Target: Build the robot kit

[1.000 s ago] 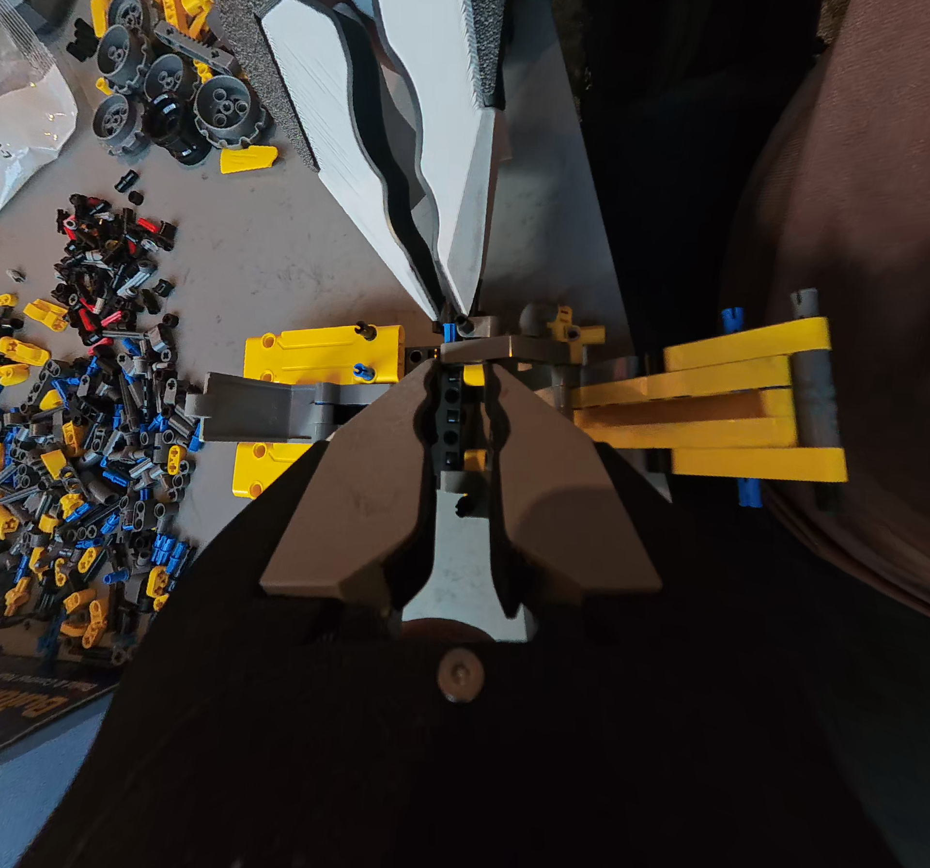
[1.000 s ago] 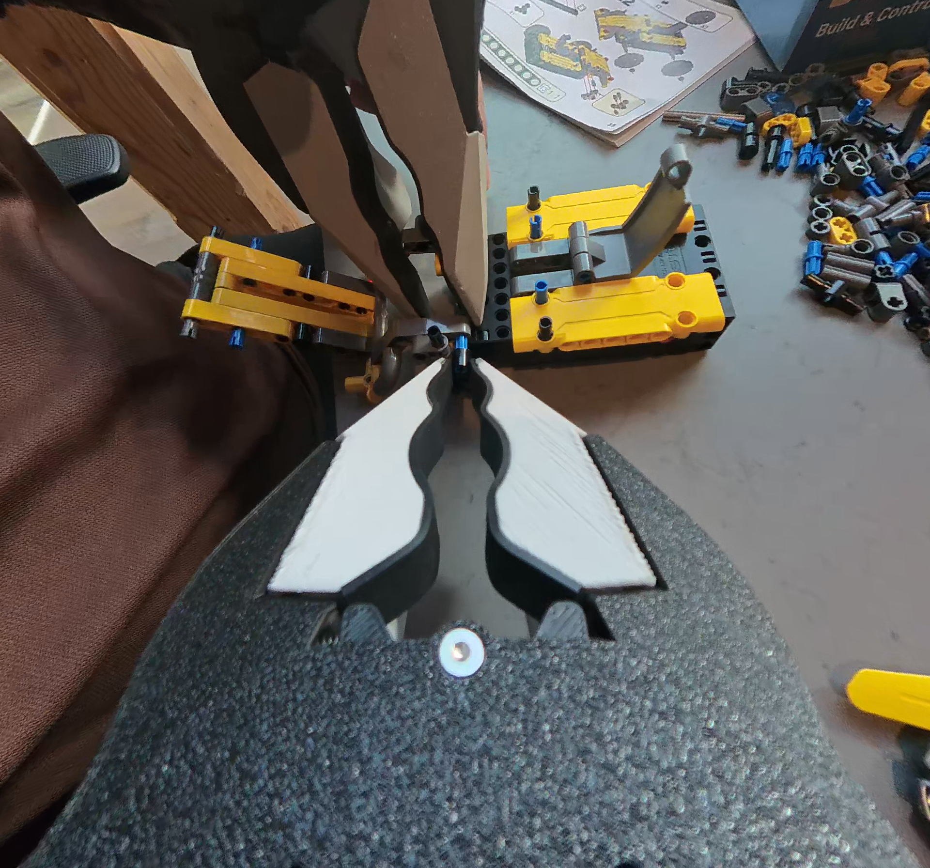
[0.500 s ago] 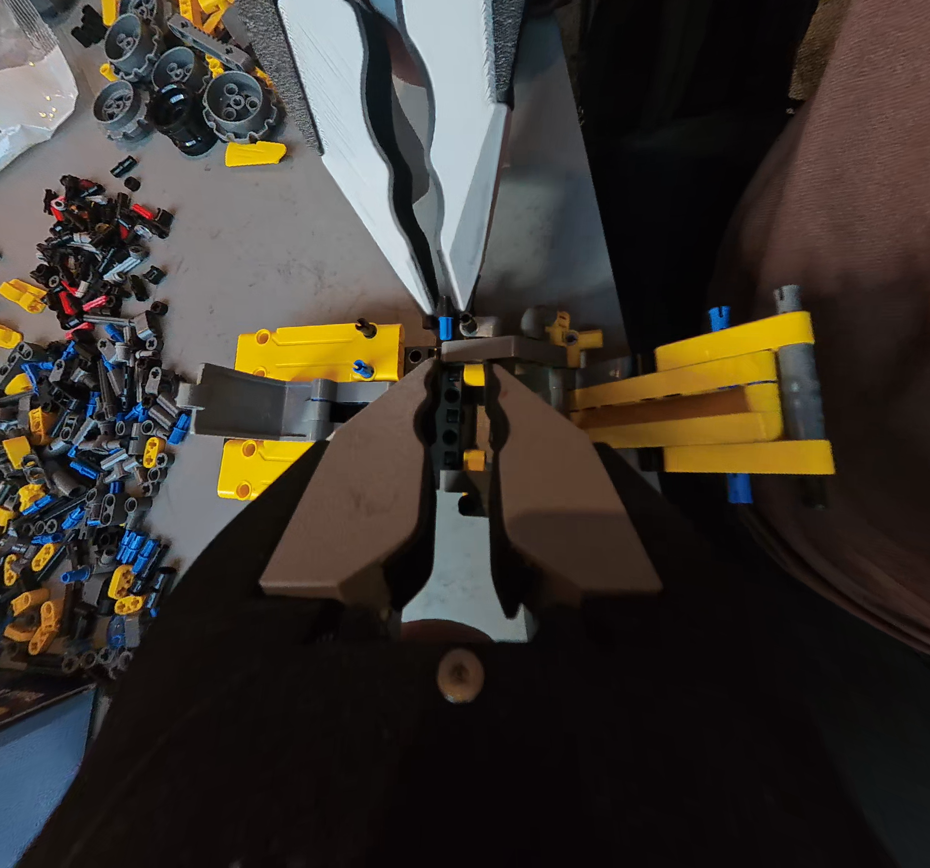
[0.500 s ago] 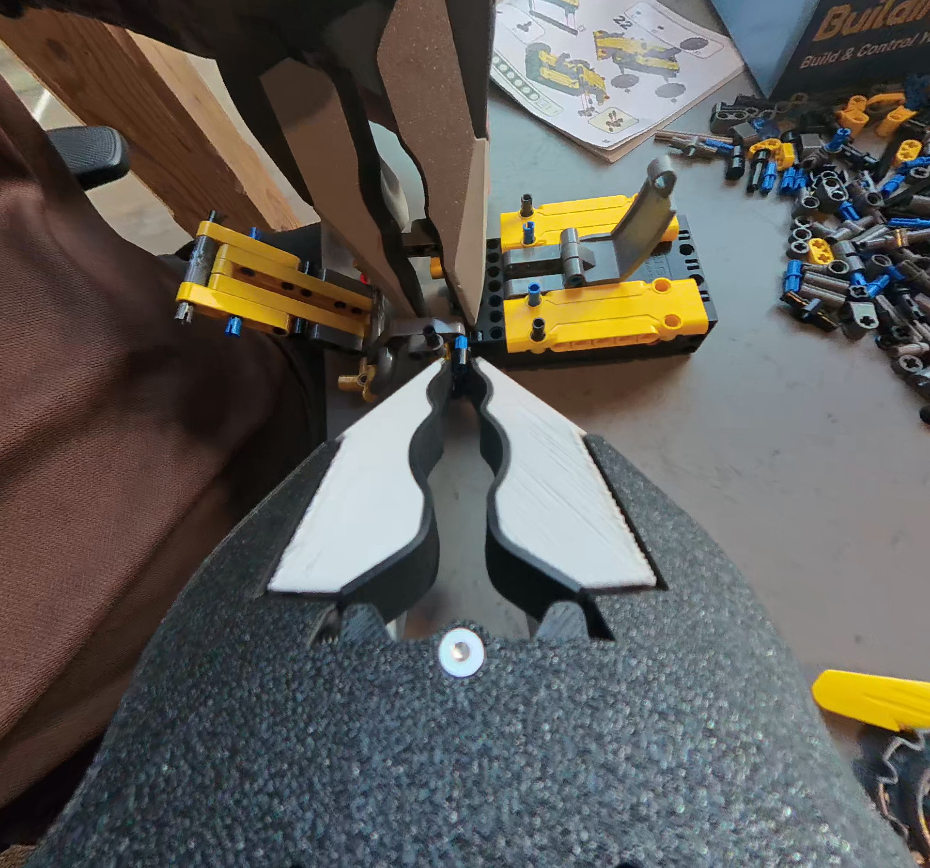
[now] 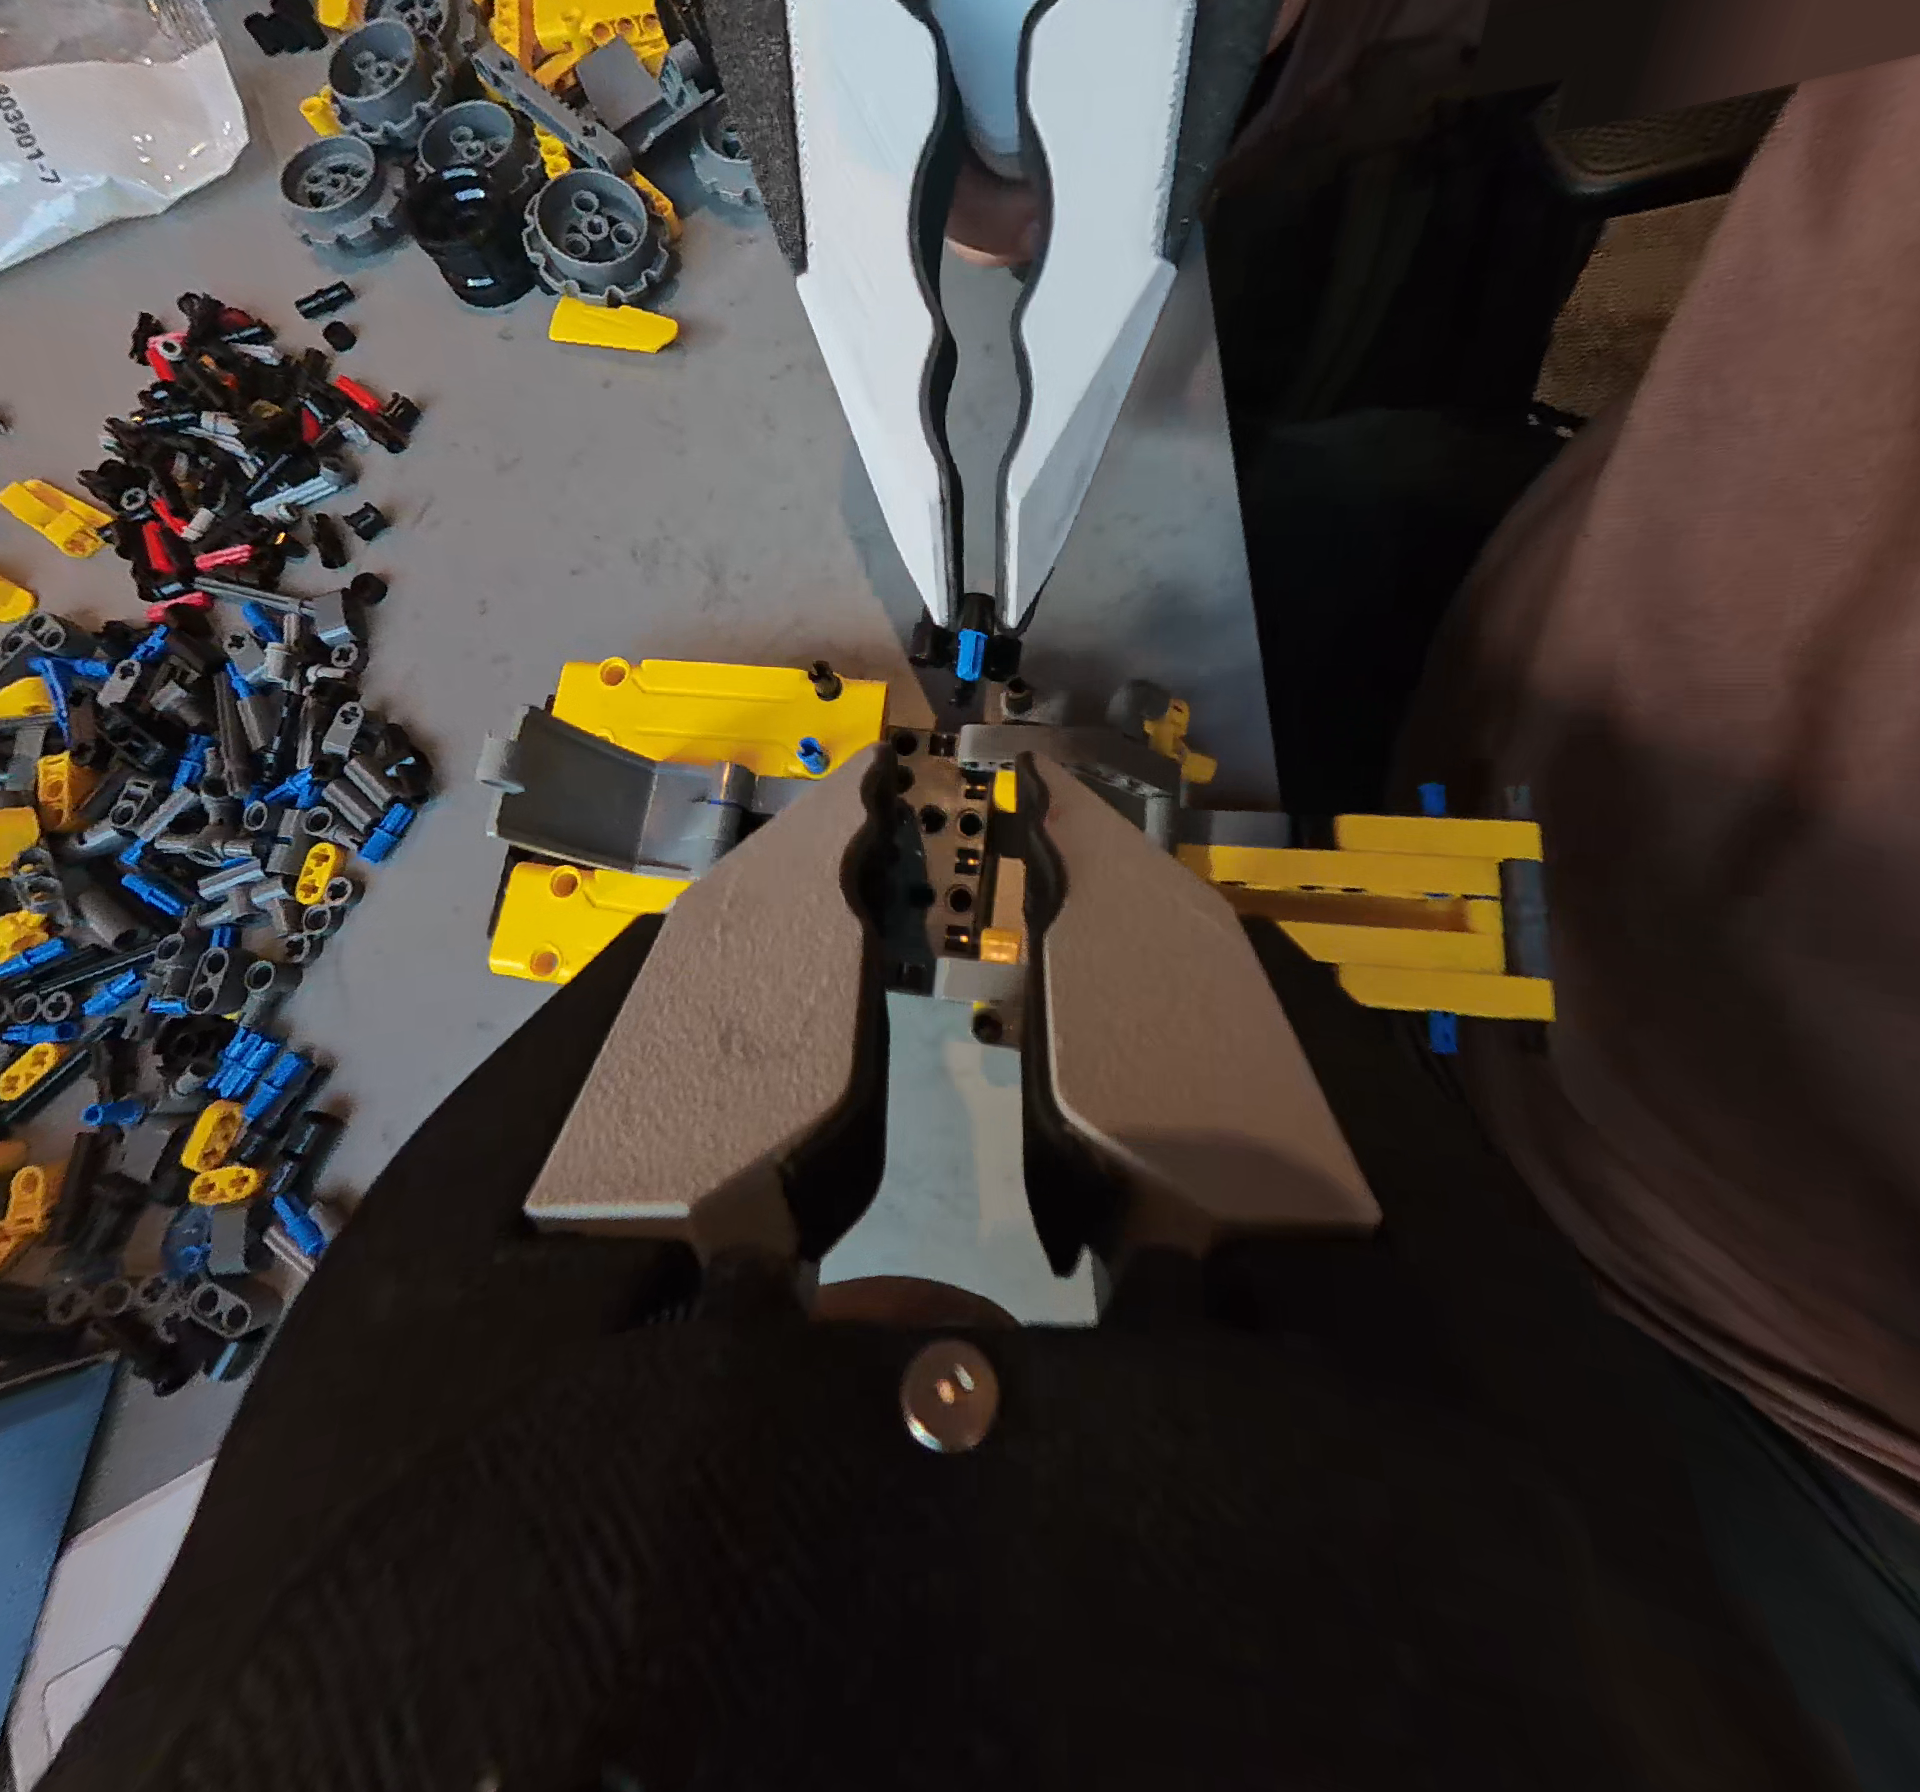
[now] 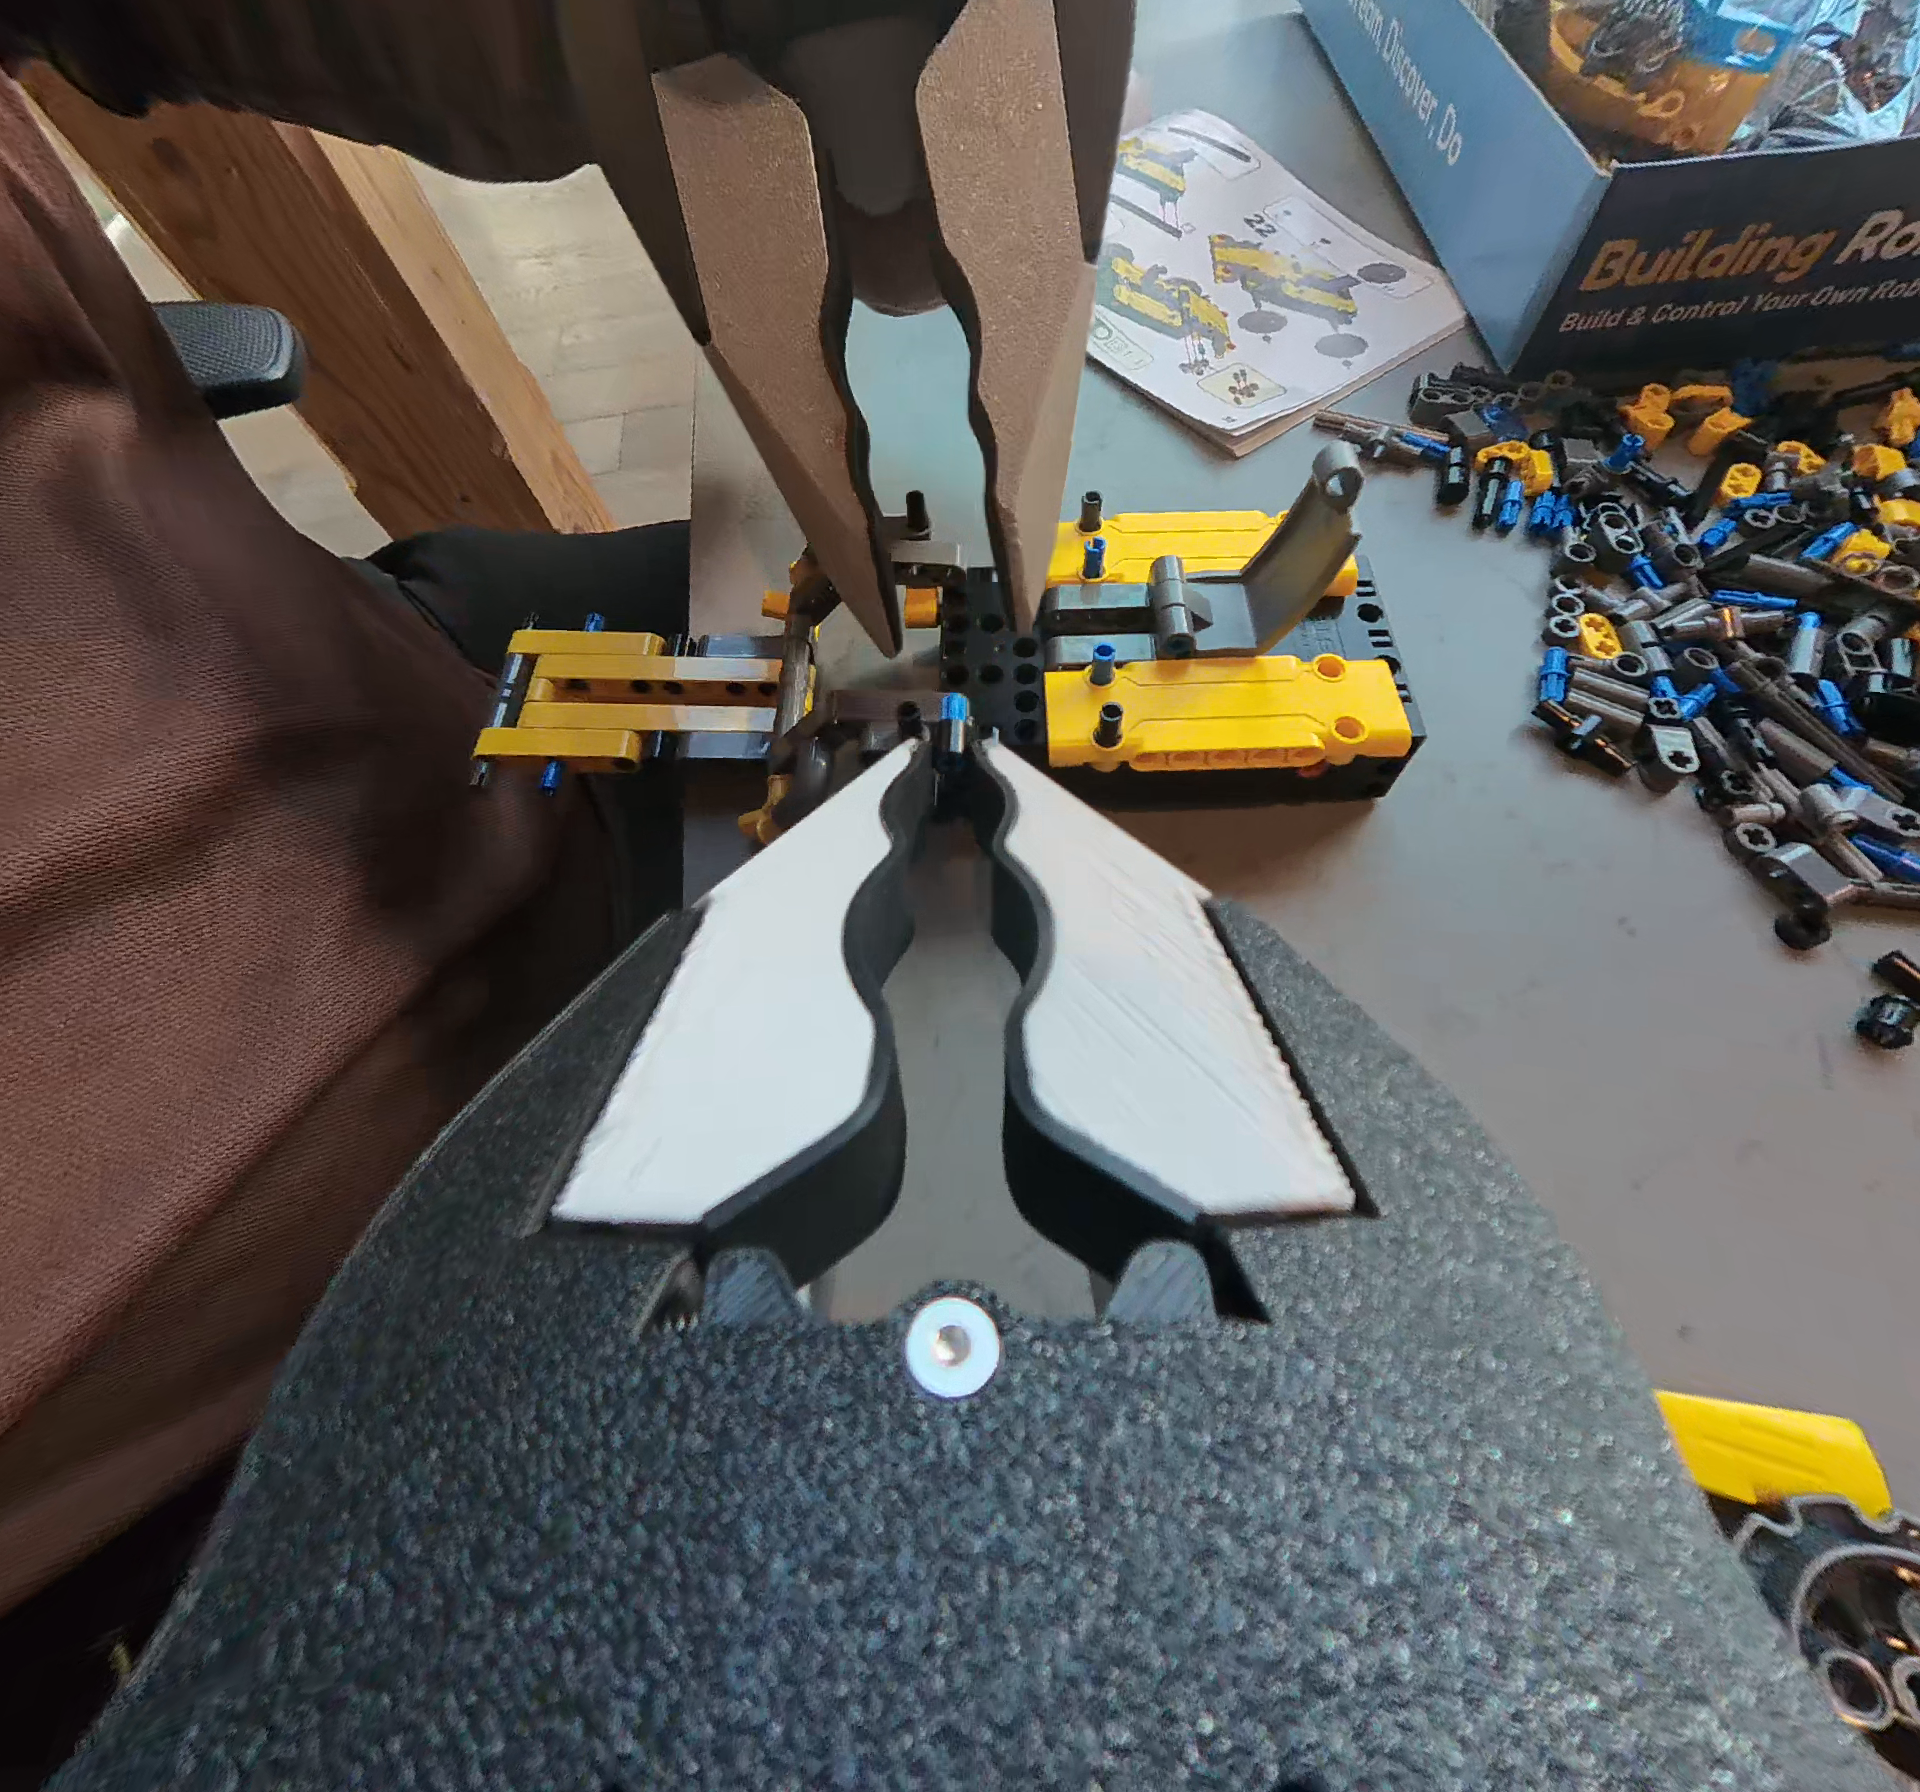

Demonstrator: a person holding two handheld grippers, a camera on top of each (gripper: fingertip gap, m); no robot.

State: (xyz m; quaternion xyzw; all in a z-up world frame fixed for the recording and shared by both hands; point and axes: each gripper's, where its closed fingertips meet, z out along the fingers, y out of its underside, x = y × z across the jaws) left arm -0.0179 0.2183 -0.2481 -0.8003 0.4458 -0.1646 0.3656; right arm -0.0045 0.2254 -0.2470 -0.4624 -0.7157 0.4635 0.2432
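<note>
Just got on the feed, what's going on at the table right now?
A person is working on a yellow and black brick model with two hand-held tongs. The left tongs straddle the model's black holed middle section, fingers either side of it. The right tongs pinch a small blue and black pin right at the model's edge. Loose parts, a booklet and a box lie around on the table.

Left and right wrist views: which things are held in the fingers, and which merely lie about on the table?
Held:
yellow-and-black model, clamped by the left gripper
blue pin, pinched by the right gripper

Lying about:
loose parts pile
grey wheels
instruction booklet
blue box
plastic bag
</note>
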